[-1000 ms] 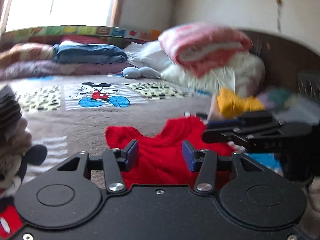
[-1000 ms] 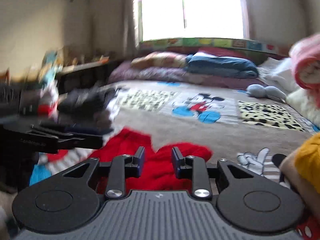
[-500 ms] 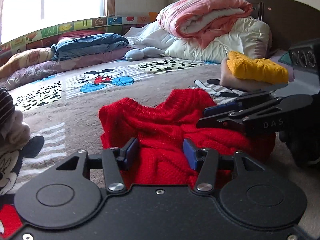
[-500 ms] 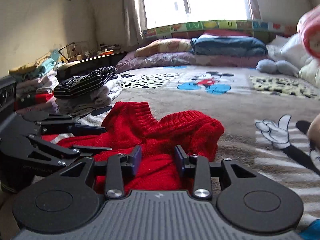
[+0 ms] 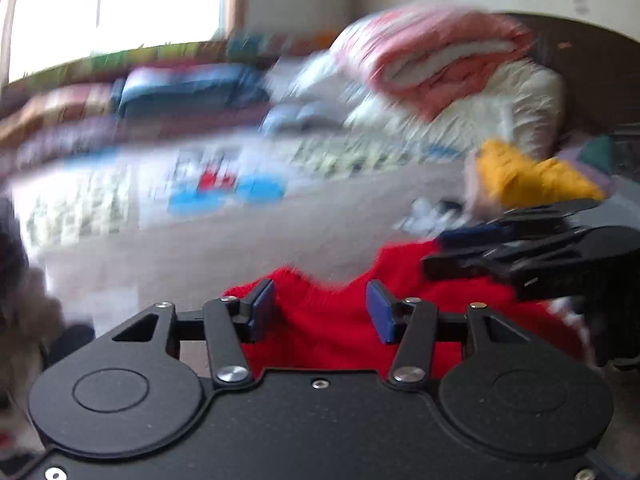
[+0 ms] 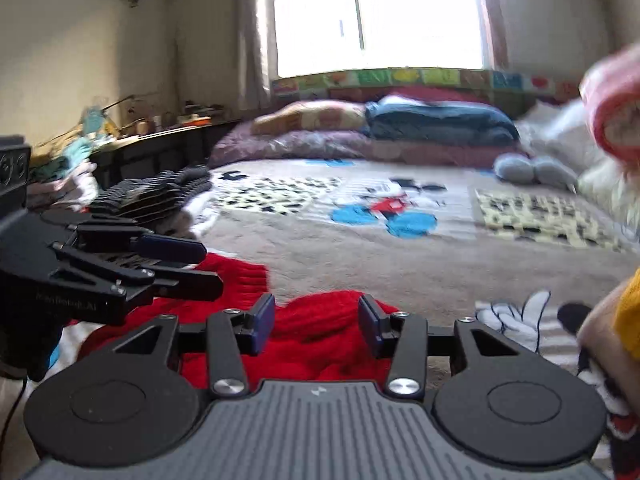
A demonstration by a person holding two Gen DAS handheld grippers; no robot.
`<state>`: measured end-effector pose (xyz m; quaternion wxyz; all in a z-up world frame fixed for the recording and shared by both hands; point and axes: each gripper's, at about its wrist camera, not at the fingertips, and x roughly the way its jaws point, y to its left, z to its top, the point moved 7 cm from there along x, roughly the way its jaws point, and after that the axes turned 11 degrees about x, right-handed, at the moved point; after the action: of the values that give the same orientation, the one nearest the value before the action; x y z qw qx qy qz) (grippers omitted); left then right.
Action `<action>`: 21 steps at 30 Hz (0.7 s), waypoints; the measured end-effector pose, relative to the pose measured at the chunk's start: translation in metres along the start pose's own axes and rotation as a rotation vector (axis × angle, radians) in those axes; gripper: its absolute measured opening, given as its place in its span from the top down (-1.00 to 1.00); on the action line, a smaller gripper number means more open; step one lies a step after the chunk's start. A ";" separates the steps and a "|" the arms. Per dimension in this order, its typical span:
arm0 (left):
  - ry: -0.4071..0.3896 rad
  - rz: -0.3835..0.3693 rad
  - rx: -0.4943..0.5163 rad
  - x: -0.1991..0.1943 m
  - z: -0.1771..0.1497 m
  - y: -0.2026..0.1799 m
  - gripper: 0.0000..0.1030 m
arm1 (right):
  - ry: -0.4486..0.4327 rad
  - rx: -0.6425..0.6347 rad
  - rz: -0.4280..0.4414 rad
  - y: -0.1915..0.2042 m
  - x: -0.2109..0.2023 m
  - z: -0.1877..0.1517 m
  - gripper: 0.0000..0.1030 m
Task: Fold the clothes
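We have the red sweater (image 6: 320, 332) lying bunched on the bed (image 6: 420, 264), directly ahead of and below both tools, and it is not yet folded: its knit rises in loose humps with a ribbed edge sticking out toward the far left of our right hand-held gripper (image 6: 316, 324). That gripper's jaws are opening, and the blue pads stand clear of the fabric, which shows in the gap between them but is not pinched. Our left hand-held gripper (image 5: 320, 310) hangs over the same garment with its jaws parted, red knit visible between and beyond them, no pad pressing on it as far as the blurred view lets us say. Each tool appears in the other's view, so the two sit close together over the sweater.

Beyond the left tool, on the far left from the right wrist's view, we see a stack of folded clothes (image 6: 152, 196) with a striped piece on top; we judge that part of the work is done. A yellow knit (image 5: 532, 176) sits off to the right, on top of other cloth. What remains for the sweater, in our judgement, is the whole fold: spreading it flat, bringing the sleeves in, doubling it and adding it to a stack.
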<state>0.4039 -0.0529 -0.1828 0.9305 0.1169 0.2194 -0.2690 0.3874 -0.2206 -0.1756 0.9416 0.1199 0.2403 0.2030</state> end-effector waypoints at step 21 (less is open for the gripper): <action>-0.034 0.040 0.048 -0.068 -0.009 -0.025 -0.12 | -0.062 -0.054 0.028 0.023 -0.052 -0.017 0.09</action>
<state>0.3353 -0.0395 -0.1610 0.9362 0.1390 0.1946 -0.2574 0.3295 -0.2209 -0.1611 0.9487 0.1038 0.2036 0.2186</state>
